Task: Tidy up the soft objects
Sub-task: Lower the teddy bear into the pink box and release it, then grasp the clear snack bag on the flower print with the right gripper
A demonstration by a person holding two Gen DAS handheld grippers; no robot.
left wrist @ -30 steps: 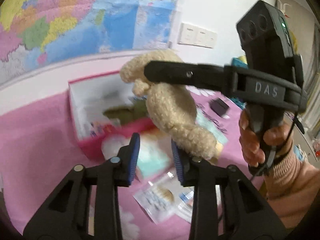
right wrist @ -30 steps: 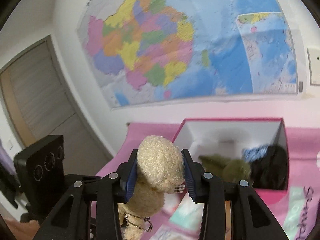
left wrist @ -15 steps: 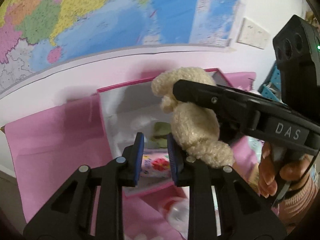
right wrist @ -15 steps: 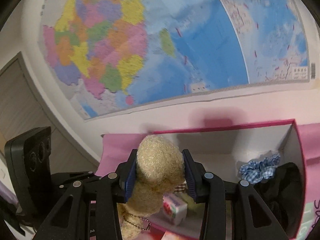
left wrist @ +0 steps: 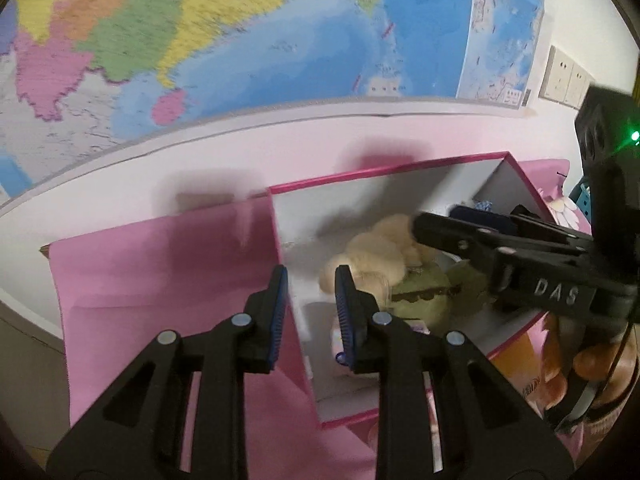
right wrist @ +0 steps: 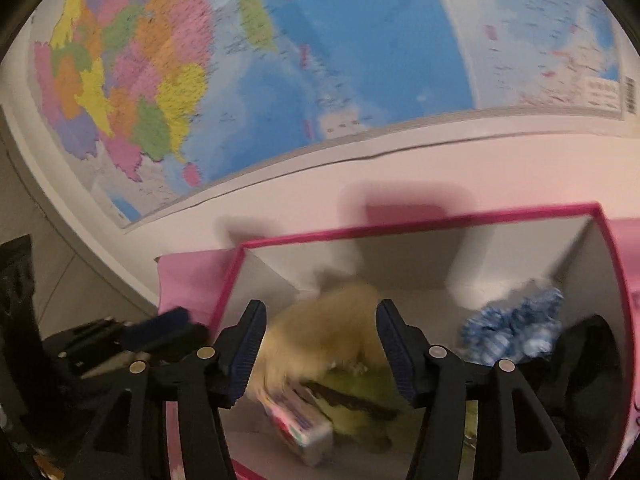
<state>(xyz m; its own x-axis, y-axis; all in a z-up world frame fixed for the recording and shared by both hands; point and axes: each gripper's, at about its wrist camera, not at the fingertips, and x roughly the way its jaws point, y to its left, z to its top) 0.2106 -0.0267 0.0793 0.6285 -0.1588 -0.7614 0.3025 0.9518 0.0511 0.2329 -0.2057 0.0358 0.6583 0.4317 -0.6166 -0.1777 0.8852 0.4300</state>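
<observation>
Cream plush toy (right wrist: 320,336) lying inside pink box (right wrist: 420,222), below wide-open right gripper (right wrist: 320,350), left gripper (left wrist: 310,304) part-open, empty

right gripper (right wrist: 320,344) has its jaws spread wide, left gripper (left wrist: 310,312) sits part open, both empty and angled downward

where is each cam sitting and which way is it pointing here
Left wrist: on the left gripper, facing the wall map and down into the pink box; its own open fingers, the right gripper and the person's hand show.
Right wrist: on the right gripper, above the box, facing the map; its open fingers show, the left gripper at left.
Shared: box, map, cream plush toy, green plush.
</observation>
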